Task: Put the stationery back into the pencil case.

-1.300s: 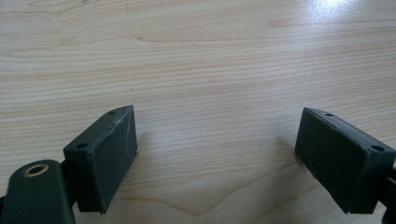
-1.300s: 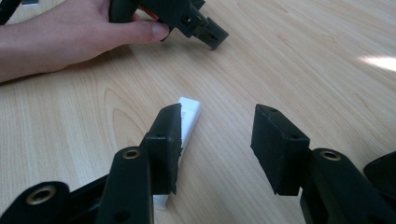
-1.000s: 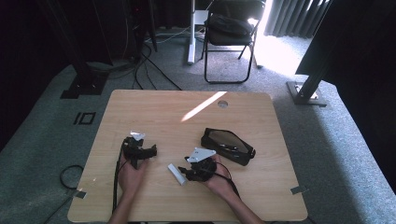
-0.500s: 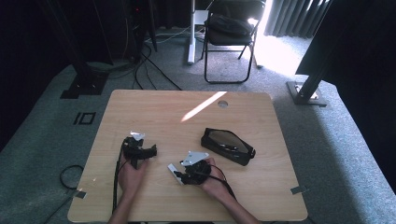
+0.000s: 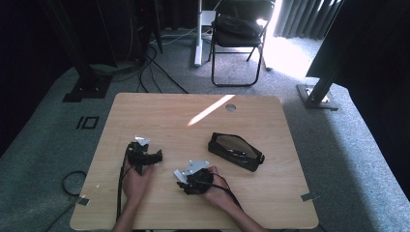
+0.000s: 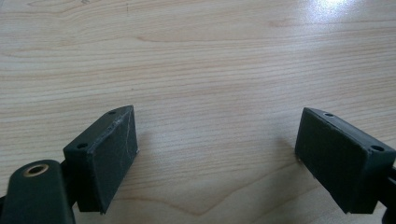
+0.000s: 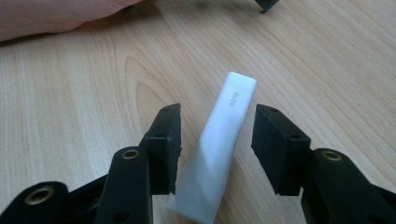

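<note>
A pale wooden table [image 5: 159,113] stands on grey carpet, with a black case [image 5: 236,151] lying to the right of the hands. The right gripper [image 7: 215,137] straddles a slim white stick [image 7: 217,154] lying flat on the wood, jaws spread with gaps on both sides, so the grasp is lined up but not yet made. The left gripper [image 6: 215,154] rests nearby, spread wide over bare wood, holding nothing.

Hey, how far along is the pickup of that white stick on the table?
Done: the right tongs are lined up, one jaw on each side of the white stick. In hand: the jaws stand open with gaps to the stick, which lies flat on the table. Left: closing and lifting. The left tongs rest open over bare wood, and the black case lies untouched.
</note>
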